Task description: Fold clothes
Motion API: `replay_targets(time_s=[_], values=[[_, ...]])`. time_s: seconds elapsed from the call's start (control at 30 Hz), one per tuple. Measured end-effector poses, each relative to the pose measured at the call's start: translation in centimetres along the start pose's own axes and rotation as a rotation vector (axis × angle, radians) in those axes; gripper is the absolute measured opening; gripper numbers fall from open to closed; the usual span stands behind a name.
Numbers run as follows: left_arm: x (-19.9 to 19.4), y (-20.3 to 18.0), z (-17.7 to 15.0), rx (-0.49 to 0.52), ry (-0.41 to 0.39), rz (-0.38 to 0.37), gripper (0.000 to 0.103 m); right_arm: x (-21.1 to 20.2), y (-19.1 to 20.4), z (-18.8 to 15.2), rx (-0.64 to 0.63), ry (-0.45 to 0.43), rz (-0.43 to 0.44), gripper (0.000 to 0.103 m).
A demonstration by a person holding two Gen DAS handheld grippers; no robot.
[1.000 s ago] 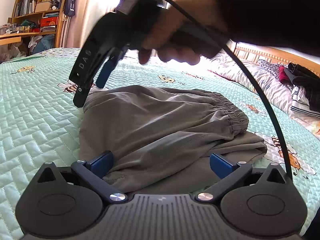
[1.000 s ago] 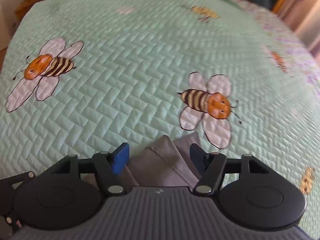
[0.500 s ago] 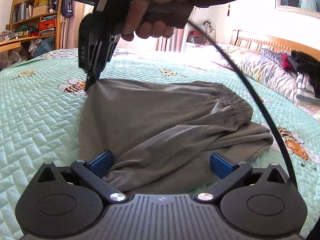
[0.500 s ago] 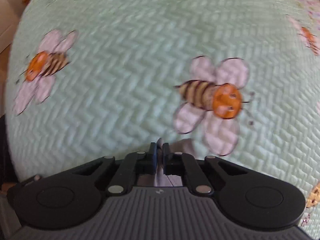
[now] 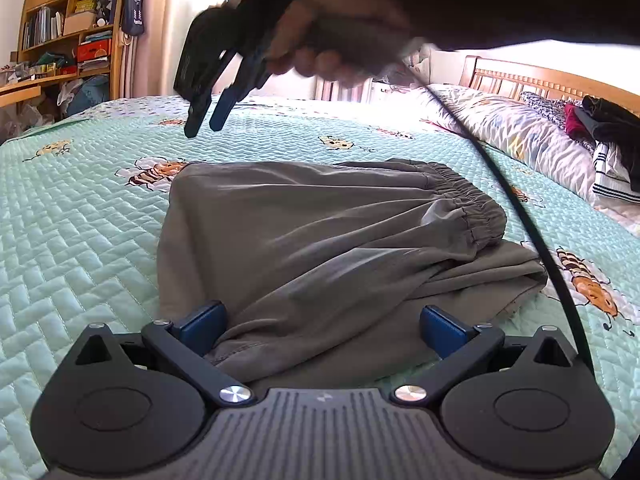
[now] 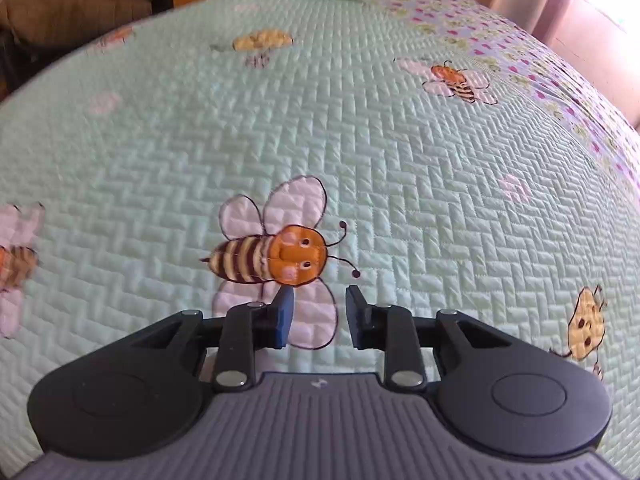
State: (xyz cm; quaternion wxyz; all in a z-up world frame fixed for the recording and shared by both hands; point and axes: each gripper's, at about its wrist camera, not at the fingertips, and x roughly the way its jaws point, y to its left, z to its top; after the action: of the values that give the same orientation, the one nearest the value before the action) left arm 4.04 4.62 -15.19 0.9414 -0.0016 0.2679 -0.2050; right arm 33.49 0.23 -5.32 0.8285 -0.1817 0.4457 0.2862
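Now the grey shorts (image 5: 320, 240) lie folded on the bee quilt (image 5: 80, 220). The left gripper (image 5: 320, 320) sits spread around their near edge. The right gripper (image 5: 206, 120) hangs above, opening, holding nothing. Next, pinch a corner snugly and fold slowly

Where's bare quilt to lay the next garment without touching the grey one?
Bare quilt runs left of the grey trousers, out to the bed edge by the bookshelf. Beyond them, under the opening, empty right gripper, it is bare too. The right is crowded: pillow and clothes pile.
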Motion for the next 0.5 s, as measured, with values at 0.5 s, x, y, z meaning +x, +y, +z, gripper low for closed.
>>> replay_targets(time_s=[0.5], values=[[-1.7, -0.6, -0.6, 0.033, 0.030, -0.012, 0.102, -1.9, 2.2, -5.8, 0.093, -0.201, -0.030, 0.063]])
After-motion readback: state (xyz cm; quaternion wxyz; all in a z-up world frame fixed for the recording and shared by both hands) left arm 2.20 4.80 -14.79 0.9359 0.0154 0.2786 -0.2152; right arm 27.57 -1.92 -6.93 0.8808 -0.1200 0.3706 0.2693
